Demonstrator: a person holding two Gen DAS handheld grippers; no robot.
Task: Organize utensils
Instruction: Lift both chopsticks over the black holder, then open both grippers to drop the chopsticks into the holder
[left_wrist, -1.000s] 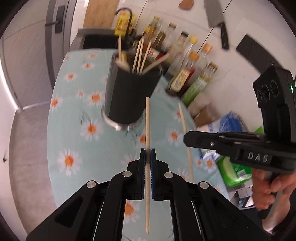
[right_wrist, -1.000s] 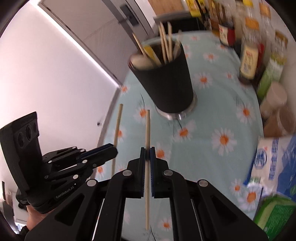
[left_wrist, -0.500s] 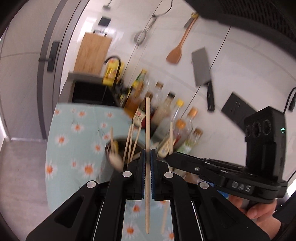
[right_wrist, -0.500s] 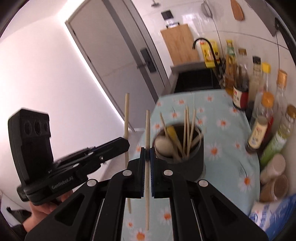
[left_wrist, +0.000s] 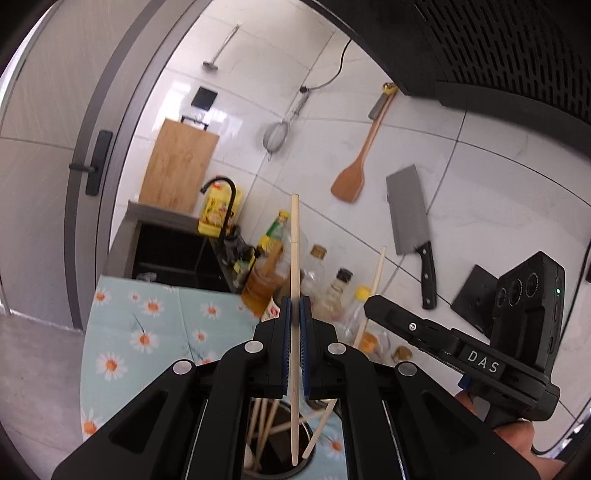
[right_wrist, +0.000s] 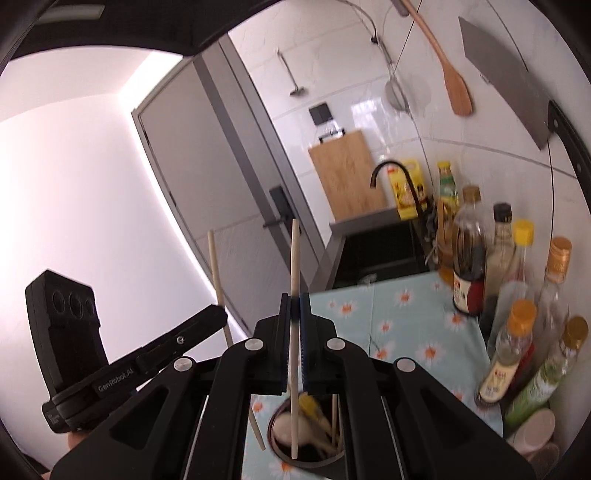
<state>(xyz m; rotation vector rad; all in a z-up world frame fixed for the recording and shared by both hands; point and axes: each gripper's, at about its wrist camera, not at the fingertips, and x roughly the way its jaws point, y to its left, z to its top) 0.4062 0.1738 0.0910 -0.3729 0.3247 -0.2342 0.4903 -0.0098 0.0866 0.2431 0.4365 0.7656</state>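
Gripping one pale wooden chopstick apiece, both claws hang over the mouth of the black utensil holder (right_wrist: 306, 458). The left gripper (left_wrist: 294, 314) has its blue pads pressed together on the left chopstick (left_wrist: 294, 258), which stands upright, its lower end reaching down toward the rim of the holder, seen here at the bottom of the left view among several sticks leaning inside. The right gripper (right_wrist: 294, 314) is likewise clamped on the right chopstick (right_wrist: 294, 266), also upright, its lower tip over the dark opening, where a white spoon-like piece (right_wrist: 288, 432) and a yellow item lie with other sticks.

Each tool shows in the other's camera: the right one sits to the right of the left claw, its stick slanting down toward the holder; the left one appears at lower left of the right view.

Beneath them spreads the daisy-print tablecloth (right_wrist: 406, 317). Along its far right edge stand the sauce bottles (right_wrist: 469, 258). Behind the cloth is a dark sink with a black tap (right_wrist: 391, 177). On the white tiled wall hang a wooden cutting board (left_wrist: 177, 166), a strainer, a wooden spatula (left_wrist: 354, 166) and a cleaver (left_wrist: 410, 214).
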